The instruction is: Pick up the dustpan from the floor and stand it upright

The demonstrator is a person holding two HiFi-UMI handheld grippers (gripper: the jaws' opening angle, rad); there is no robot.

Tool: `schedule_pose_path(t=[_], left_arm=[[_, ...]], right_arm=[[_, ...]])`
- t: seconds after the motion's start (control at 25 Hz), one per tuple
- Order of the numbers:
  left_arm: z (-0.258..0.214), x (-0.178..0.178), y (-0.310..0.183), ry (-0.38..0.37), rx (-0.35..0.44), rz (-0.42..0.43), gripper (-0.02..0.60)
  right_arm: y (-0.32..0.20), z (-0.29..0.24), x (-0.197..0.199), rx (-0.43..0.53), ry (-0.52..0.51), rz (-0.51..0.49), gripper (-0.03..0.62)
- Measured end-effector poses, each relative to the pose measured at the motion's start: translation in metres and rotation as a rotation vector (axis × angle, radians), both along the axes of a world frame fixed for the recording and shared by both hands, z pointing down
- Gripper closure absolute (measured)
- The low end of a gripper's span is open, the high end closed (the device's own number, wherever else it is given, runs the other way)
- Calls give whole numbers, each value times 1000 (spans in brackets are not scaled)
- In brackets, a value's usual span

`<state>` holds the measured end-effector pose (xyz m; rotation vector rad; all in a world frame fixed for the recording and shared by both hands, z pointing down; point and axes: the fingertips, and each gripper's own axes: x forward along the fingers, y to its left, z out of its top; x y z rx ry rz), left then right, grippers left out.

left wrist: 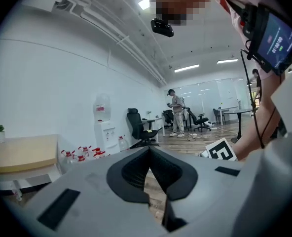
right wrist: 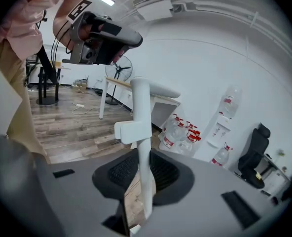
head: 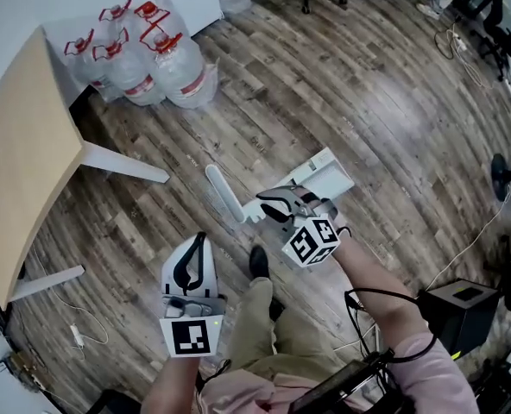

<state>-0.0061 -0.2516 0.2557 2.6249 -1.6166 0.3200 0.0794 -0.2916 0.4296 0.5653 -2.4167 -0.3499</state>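
Open wood floor [head: 342, 93] ahead and right; water jugs [head: 152, 63] and table [head: 18, 158] at left.

Wood-plank floor [head: 359, 102] carries a light table [head: 18, 153] on white legs. Large water bottles [head: 143, 63] cluster just beside the table's far corner. A white cable [head: 77, 335] trails by its near leg, and a black box [head: 464, 307] sits well away.

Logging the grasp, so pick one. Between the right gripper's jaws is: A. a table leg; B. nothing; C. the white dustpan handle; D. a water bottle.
C: in the right gripper view, the right gripper has its jaws shut on the white dustpan handle, which runs up from between them.
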Motion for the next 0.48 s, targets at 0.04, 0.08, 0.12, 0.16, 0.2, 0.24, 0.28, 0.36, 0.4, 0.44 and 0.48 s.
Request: schedule_pose_path(t=[0.04,0.08,0.12,0.16,0.2,0.24,0.28,0.36,0.4,0.44,0.48], left_arm=[[-1,3,-9,10,-6,8,572],[-3,7,-18,21,-8,18,572],[-6,12,-26,30,-5,30,572],[-10,19,-34,36,2,43,572],[-14,25,-41,42,7,55,572],[-18,33,-47,45,8,66,572],[-20,39,-51,45,7,74,572],[-24,51,-58,37,4,89,572],[-26,57,-61,32,5,96,572],[-27,62,-65,28,6,101,572],[-28,68,-68,24,10,103,572]], right_arm=[[-6,-2,2,-3,-7,19,517],[-11,-4,4,-6,-12,34,517],[-16,-6,6,-8,-17,48,517],[-20,-7,9,-10,-20,61,517],[-25,-10,14,-11,-22,74,517],[-29,-12,20,-12,-23,85,517],[-33,-14,27,-13,-24,96,517],[-40,-19,42,-14,-30,119,517],[-44,-22,50,-15,-35,132,517],[-46,-25,59,-16,-41,147,517],[-48,-28,67,-18,-47,161,517]])
